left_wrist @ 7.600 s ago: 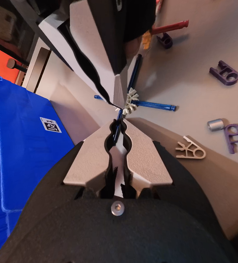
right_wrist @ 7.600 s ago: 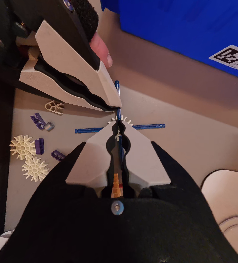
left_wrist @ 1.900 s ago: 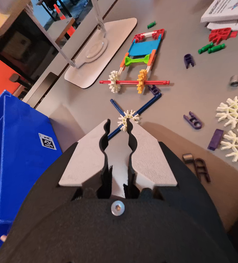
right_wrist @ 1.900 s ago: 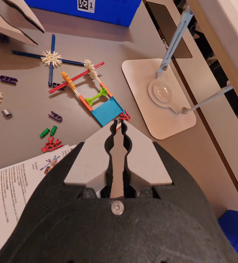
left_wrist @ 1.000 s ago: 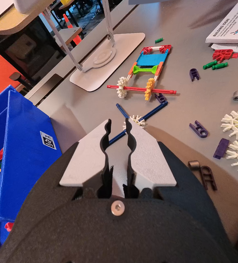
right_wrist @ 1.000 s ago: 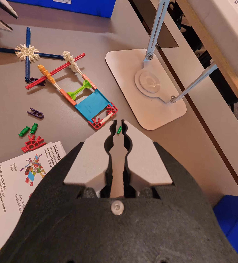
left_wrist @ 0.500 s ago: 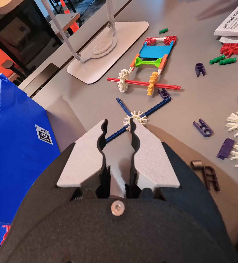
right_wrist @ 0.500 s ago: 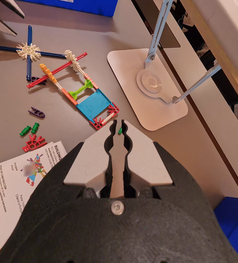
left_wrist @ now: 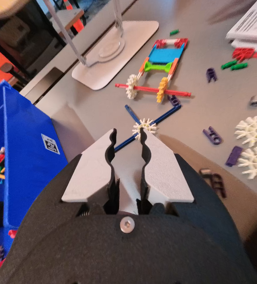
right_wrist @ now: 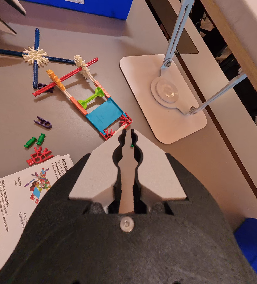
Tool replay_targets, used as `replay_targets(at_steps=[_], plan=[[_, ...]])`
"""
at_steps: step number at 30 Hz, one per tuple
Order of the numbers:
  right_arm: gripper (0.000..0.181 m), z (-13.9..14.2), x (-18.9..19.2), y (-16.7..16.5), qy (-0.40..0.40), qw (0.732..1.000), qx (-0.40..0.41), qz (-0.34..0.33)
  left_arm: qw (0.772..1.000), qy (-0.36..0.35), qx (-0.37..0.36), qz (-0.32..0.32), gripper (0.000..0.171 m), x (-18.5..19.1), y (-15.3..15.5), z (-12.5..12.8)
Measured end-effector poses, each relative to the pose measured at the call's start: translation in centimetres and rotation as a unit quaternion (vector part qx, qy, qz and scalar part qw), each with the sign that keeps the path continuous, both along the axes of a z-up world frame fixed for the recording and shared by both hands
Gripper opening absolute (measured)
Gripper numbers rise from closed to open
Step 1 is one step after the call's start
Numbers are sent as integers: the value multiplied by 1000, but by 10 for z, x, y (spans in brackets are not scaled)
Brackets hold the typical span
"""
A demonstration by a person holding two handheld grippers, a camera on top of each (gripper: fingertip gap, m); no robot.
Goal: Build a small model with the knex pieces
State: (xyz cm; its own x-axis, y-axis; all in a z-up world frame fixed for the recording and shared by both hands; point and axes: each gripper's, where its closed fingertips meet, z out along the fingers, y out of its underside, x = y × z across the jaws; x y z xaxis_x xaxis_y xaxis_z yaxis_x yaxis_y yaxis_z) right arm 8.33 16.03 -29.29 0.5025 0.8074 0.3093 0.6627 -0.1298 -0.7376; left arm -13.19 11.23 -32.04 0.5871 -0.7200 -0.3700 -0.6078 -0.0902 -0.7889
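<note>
Left wrist view: I am holding my left gripper (left_wrist: 127,130) above the bench (left_wrist: 217,110) with its jaws spread and nothing between them. Just past the fingertips a white snowflake connector (left_wrist: 145,126) is lying with blue rods (left_wrist: 166,113) crossing through it. Beyond it a partly built toy frame (left_wrist: 160,67) is resting, its red axle (left_wrist: 147,89) carrying a white gear and an orange gear. A blue bin (left_wrist: 21,138) is standing at my left.

Right wrist view: I am holding my right gripper (right_wrist: 128,130) with a narrow gap between its jaws, gripping nothing. Its tips are hovering just beside the red corner connectors (right_wrist: 125,120) of the frame. A small green piece (right_wrist: 131,145) is showing through the gap. A printed booklet (right_wrist: 17,192) is lying at lower left, and a white stand base (right_wrist: 163,98) is sitting to the right.
</note>
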Motion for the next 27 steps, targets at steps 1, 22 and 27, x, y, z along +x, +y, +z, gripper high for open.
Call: replay_targets(at_steps=[1,22,27], plan=[[5,-1,0,0,-1,1000,0,1,1000,-16,5,-13,27,4,-5,8],[6,-7,-2,-1,-12,1000,1,10,998,36,27,-40,28,-30,-39,33],[6,-7,-3,-2,-15,1000,4,14,998,26,-19,-55,40,-8,-38,21]])
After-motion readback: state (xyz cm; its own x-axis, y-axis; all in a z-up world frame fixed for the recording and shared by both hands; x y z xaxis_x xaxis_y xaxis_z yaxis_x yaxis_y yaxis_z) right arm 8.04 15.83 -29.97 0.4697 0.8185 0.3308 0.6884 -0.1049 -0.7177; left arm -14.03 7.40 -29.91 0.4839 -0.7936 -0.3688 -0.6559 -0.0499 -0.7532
